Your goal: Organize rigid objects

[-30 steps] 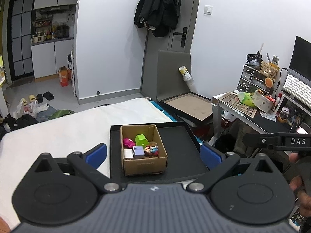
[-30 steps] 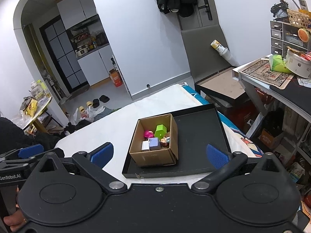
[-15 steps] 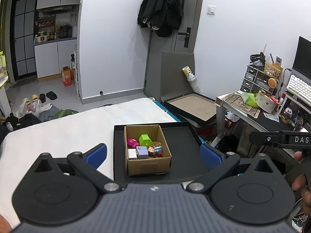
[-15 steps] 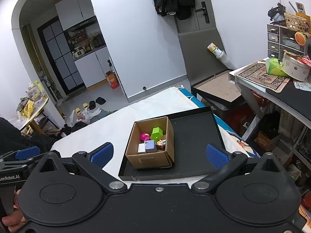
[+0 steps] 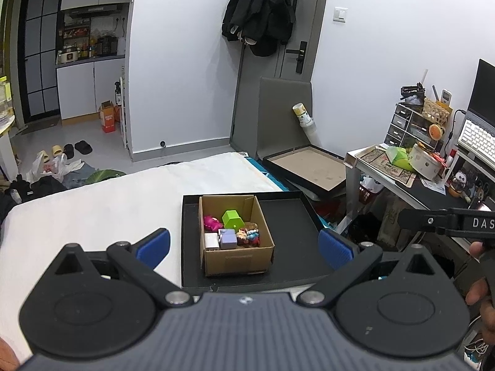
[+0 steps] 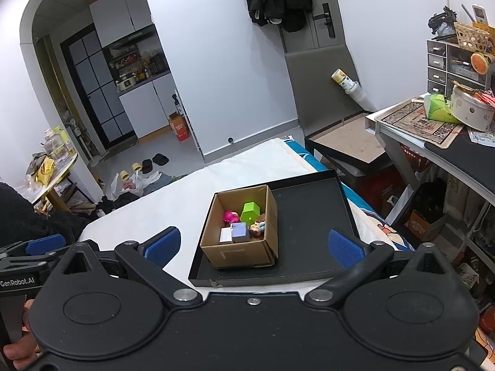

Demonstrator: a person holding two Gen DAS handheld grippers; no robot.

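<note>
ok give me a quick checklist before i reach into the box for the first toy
1. Left gripper open and empty: ok.
2. Right gripper open and empty: ok.
3. Cardboard box open on top, upright on the black tray: ok.
4. Toys within view: green block, pink toy, purple block all show: ok.
5. Bare tray floor to the right of the box for setting toys down: ok.
6. Whether toys are stacked or jammed together: cannot tell.

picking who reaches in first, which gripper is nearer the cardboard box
Hard to call; neither is clearly nearer. The left gripper and the right gripper both hang open, short of the cardboard box, which shows between each one's fingers, neither touching it.
</note>
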